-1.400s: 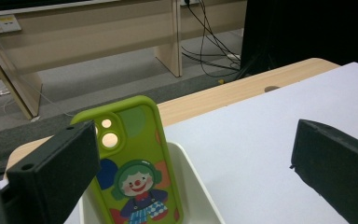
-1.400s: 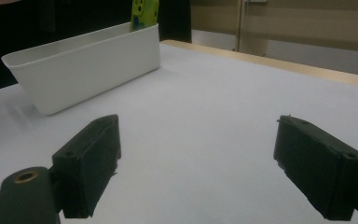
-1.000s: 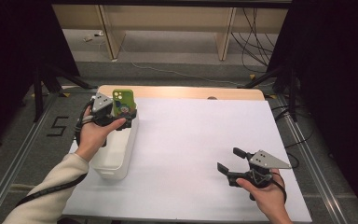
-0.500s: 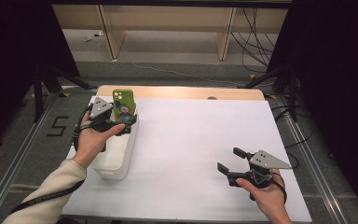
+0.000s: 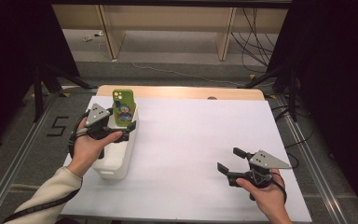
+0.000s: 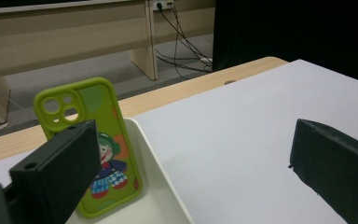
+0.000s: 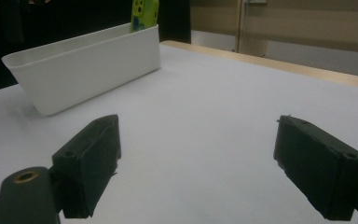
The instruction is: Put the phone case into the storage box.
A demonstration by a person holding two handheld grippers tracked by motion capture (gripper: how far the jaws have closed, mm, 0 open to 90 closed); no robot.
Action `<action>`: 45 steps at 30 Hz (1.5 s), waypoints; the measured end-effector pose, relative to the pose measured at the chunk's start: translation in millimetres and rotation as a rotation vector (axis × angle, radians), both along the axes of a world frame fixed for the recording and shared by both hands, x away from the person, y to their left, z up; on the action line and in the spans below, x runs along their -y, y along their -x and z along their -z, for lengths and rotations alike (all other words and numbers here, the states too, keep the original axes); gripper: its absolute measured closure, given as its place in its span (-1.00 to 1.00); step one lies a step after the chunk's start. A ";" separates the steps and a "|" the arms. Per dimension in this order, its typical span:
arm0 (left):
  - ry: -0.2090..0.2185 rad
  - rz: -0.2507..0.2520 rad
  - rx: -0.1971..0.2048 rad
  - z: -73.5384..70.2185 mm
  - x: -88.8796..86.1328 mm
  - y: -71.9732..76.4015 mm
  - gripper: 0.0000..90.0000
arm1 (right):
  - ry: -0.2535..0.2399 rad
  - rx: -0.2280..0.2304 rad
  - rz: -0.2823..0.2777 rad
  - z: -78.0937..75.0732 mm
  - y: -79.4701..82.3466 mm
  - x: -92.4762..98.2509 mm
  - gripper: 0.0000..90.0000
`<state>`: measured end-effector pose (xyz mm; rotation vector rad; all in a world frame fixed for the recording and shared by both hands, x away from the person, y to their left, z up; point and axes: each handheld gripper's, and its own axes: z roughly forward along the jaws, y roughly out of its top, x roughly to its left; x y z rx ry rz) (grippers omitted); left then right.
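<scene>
Two grippers in our hands, both with jaws spread wide and nothing between them. In the high view our left gripper (image 5: 116,132) sits at centre left of the frame, over the far end of a white plastic bin (image 5: 113,161). Our right gripper (image 5: 230,163) is at lower right, low over the white table cover (image 5: 191,135), well apart from the bin.

One green phone case (image 5: 123,107) stands upright in the far end of the bin, tilted back a little, its lower edge on the bin floor. Camera cut-outs at top; a cartoon clown figure is printed on the back. In the left gripper view the green phone case (image 6: 91,144) is at lower left of the frame, just behind our left-hand jaw, which covers part of it; we cannot tell whether jaw and case touch. The other jaw is far off at lower right, over bare cover. The white plastic bin (image 6: 161,177) shows its rim running down the middle bottom.

In the right gripper view the white plastic bin (image 7: 84,70) lies at upper left, side wall toward us, with the top of the green phone case (image 7: 143,13) poking above its far end. A wooden table edge (image 5: 177,92) runs beyond the cover.
</scene>
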<state>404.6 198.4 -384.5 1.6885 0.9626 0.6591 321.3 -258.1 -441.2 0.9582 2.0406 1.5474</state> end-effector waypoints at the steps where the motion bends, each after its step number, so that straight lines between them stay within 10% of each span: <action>1: 0.001 0.005 0.001 0.1 0.7 1.8 -0.97 | 0.000 -0.001 -0.001 -0.1 0.1 0.1 -0.65; 45: 0.018 0.124 0.012 16.9 7.7 52.0 -0.94 | 0.000 -0.002 -0.001 0.0 0.3 -0.3 -0.65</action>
